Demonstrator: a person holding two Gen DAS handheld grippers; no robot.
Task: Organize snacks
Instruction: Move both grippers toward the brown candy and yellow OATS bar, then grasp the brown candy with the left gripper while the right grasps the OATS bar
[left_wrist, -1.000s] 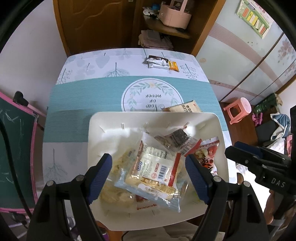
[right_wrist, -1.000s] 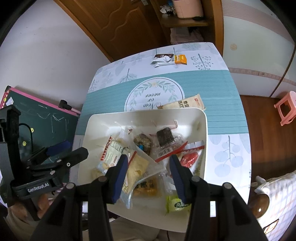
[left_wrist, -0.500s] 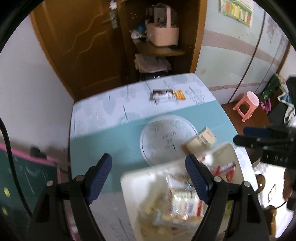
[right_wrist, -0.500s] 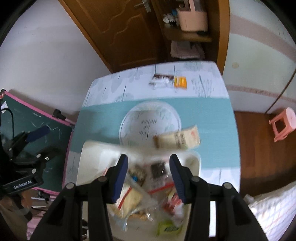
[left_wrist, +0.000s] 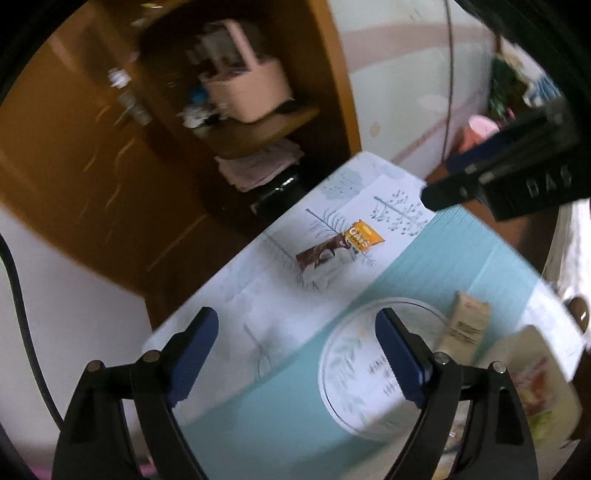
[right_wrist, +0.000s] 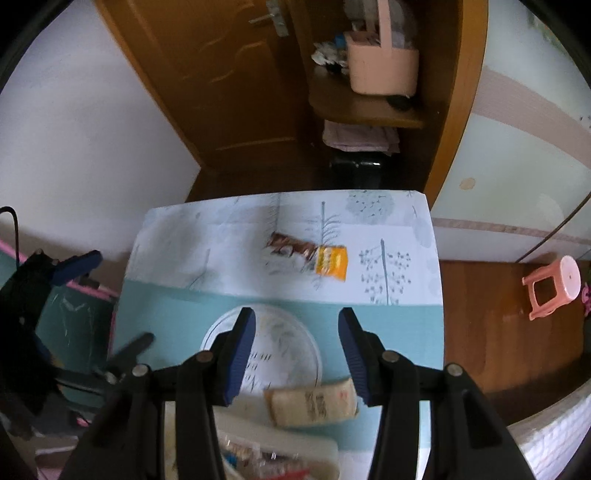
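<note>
Both views lifted off tray (right_wrist: 280, 448) | grippers spread, empty | tablecloth (right_wrist: 388, 325) blurred, possibly teal-white

home room, wooden door (right_wrist: 207, 74), clothed table (right_wrist: 221, 236), plastic stool (right_wrist: 554, 288)

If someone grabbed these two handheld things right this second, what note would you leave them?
Left gripper: open, empty, raised above the table.
Right gripper: open, empty, raised over the beige packet.
Tray: near edge of the table, filled with snacks.
Beige packet: lies just beyond the tray, on the teal band.
Brown packet and orange packet: together at the far end.
Done: most snacks sit in the tray.
Left: probably those three loose packets.
</note>
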